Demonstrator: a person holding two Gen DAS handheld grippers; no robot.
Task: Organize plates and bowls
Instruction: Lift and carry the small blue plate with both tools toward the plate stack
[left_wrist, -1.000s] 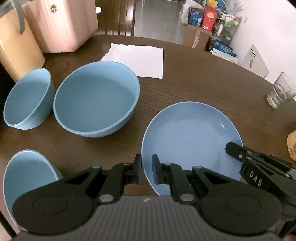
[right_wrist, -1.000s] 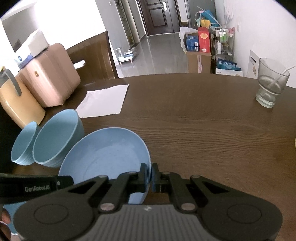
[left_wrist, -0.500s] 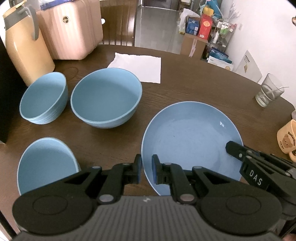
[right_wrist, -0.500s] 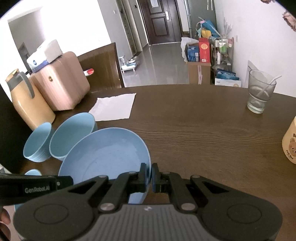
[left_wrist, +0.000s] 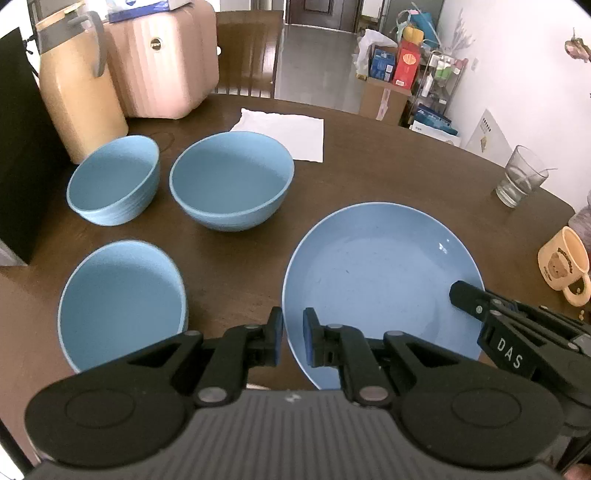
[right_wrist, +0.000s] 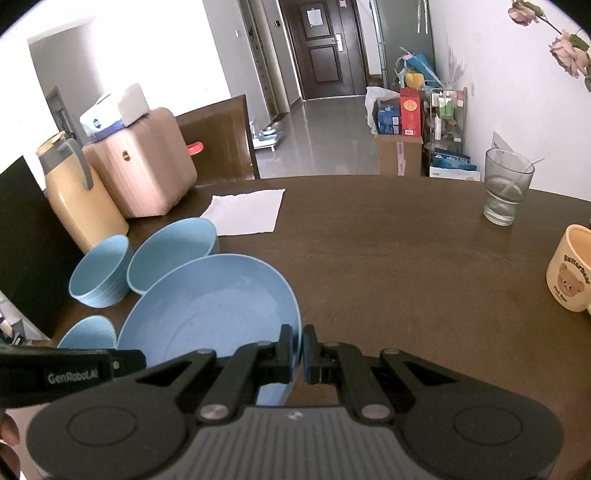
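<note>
Both grippers pinch the big blue plate (left_wrist: 376, 273): left gripper (left_wrist: 293, 338) jaws narrow on its left rim, right gripper (right_wrist: 296, 350) jaws nearly shut on its right rim. Plate appears held over the dark wooden table (right_wrist: 406, 251). Three blue bowls sit to its left: large bowl (left_wrist: 232, 177), small bowl (left_wrist: 112, 177), near bowl (left_wrist: 118, 302). Glass (right_wrist: 506, 192), bear mug (right_wrist: 570, 273) on the right.

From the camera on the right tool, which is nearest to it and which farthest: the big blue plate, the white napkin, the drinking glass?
1. Big blue plate: its rim is pinched in the right tool, just left of centre.
2. White napkin: across the table, to the left.
3. Drinking glass: at the far edge, to the right. The napkin and glass lie close in range; the glass looks slightly farther.
</note>
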